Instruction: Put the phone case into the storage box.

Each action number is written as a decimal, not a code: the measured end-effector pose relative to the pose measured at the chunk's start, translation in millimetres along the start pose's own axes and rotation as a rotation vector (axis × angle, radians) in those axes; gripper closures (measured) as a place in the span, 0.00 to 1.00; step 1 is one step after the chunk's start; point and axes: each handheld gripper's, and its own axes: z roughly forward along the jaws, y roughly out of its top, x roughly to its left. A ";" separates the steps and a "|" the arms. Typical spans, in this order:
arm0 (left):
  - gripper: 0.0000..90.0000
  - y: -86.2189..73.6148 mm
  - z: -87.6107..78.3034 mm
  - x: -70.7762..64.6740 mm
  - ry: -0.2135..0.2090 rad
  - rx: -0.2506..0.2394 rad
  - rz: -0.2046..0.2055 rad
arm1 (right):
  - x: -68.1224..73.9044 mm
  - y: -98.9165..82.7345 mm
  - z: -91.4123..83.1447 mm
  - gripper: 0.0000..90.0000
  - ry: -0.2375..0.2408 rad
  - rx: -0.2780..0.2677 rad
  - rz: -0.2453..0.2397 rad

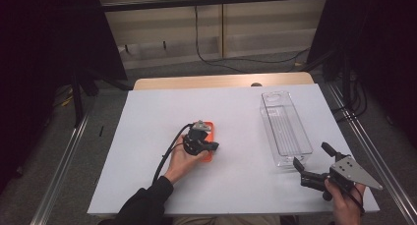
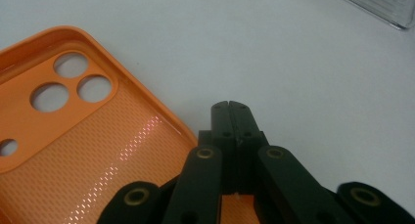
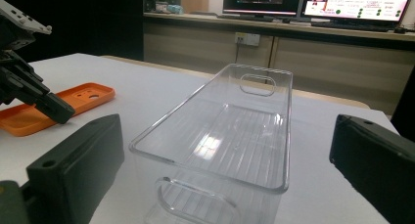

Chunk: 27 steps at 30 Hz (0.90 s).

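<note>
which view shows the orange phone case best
The left gripper view: the orange phone case lies close, inside up, camera holes and textured lining clear. The high view shows it small, partly under the left gripper. The right gripper view shows it far, low and edge-on.

Orange phone case: cut off by left and bottom edges in left gripper view; left claw hides its near part. Clear plastic bin: near end cut off at bottom edge in right gripper view.

phone case: orange, dimpled matt plastic | bin: clear glossy ribbed plastic
</note>
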 end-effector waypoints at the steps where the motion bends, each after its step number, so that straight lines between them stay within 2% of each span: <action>1: 1.00 -0.8 -0.1 -0.4 0.000 0.000 -0.002 | -0.1 0.1 0.1 0.00 0.001 0.001 0.002; 10: 1.00 -5.5 -7.4 0.0 -0.001 0.020 0.004 | 1.1 0.3 0.5 0.00 0.008 0.005 -0.001; 14: 1.00 -10.7 -10.2 -1.3 -0.009 0.012 -0.008 | 1.0 0.6 0.9 0.00 0.005 0.002 -0.001; 21: 1.00 -13.9 -11.8 -7.0 -0.012 0.029 0.007 | 0.8 0.8 0.7 0.00 0.008 -0.002 -0.004; 27: 1.00 -20.0 -18.4 -4.0 -0.024 0.031 -0.025 | 1.2 1.0 0.6 0.00 0.013 -0.002 -0.004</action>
